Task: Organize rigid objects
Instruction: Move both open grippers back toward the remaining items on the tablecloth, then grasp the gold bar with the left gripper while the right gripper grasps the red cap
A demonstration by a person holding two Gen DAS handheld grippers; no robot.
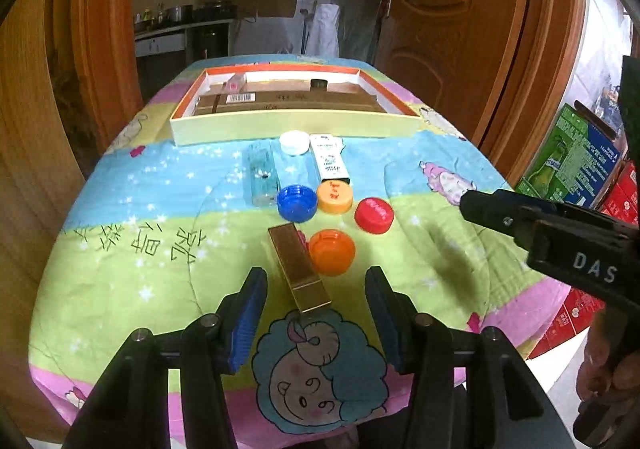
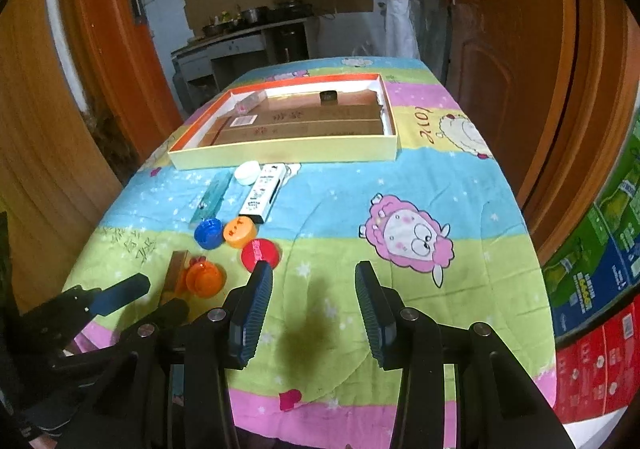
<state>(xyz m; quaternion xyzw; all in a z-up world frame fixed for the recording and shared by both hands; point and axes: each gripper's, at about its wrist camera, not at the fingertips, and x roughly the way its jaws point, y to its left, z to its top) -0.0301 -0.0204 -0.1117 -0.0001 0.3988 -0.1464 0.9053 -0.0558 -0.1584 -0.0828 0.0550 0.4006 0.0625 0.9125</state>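
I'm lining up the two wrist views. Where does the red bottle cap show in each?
Left wrist: red bottle cap right of centre, right of the yellow-orange cap.
Right wrist: red bottle cap left of centre, just beyond the right hand-held gripper's left fingertip.
Shared landmark: the shallow cream box behind.

We see our left gripper open, with the near end of a gold box between its blue pads. An orange cap touches the box at three o'clock. The tray sits at twelve o'clock.
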